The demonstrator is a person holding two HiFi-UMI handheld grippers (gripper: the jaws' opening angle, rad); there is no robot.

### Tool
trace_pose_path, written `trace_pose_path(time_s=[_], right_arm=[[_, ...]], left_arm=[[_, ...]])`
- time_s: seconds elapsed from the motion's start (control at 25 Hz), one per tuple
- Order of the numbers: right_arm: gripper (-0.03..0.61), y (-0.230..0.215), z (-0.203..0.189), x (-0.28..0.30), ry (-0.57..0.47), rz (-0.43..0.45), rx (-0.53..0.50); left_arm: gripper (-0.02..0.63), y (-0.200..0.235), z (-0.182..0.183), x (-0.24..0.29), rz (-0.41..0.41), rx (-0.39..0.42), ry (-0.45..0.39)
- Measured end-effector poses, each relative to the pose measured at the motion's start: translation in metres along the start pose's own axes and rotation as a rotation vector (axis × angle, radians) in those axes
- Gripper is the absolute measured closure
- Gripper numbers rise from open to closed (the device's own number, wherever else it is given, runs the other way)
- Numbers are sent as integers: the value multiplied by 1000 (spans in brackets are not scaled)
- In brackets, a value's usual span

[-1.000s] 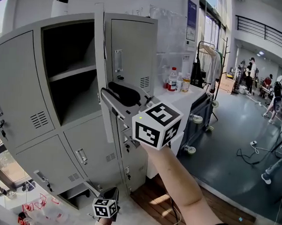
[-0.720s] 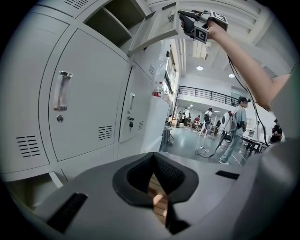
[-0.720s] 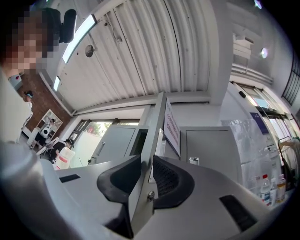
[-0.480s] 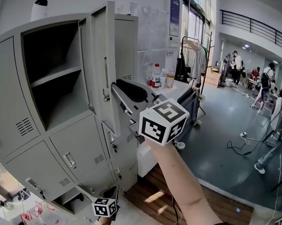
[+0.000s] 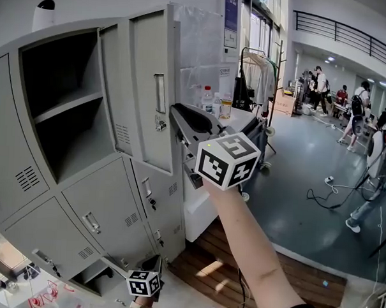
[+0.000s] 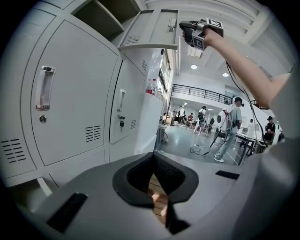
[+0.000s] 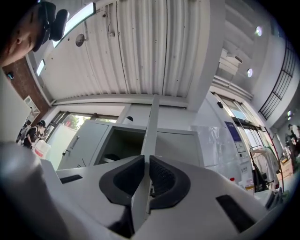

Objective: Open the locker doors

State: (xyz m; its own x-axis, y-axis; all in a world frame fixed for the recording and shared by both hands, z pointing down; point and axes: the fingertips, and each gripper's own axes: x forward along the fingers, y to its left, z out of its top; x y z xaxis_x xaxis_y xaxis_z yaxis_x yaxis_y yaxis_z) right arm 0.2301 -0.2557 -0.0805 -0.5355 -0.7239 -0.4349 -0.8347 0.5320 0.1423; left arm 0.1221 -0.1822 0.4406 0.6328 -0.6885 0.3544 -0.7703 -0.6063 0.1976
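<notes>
Upper locker door point(image 5: 151, 91) stood open at 11 o'clock, its compartment point(image 5: 61, 106) exposed. Right gripper point(image 5: 179, 117) had jaws closing on the door's free edge, pads seemingly touching both faces. Left gripper point(image 5: 144, 283) hung low at 6 o'clock, jaws pressed together, empty. Bottles point(image 5: 208, 100) sat behind at 1 o'clock. The door had swung wider than a second before.
</notes>
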Motion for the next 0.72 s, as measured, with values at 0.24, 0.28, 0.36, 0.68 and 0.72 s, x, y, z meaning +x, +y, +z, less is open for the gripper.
trace_pose_path(time_s=[0.24, 0.28, 0.36, 0.68, 0.72], right_arm=[[528, -23, -2, 0, -29, -54, 7], [528, -25, -3, 1, -31, -59, 7], [528, -28, -5, 3, -32, -70, 9], [528, -33, -16, -1, -14, -99, 2], [528, -34, -20, -4, -11, -104, 4]], left_arm=[[595, 2, -2, 1, -3, 0, 5], [595, 3, -2, 2, -4, -1, 5], [595, 5, -2, 2, -6, -2, 4], [595, 7, -3, 3, -23, -1, 11], [595, 6, -3, 3, -26, 0, 11]])
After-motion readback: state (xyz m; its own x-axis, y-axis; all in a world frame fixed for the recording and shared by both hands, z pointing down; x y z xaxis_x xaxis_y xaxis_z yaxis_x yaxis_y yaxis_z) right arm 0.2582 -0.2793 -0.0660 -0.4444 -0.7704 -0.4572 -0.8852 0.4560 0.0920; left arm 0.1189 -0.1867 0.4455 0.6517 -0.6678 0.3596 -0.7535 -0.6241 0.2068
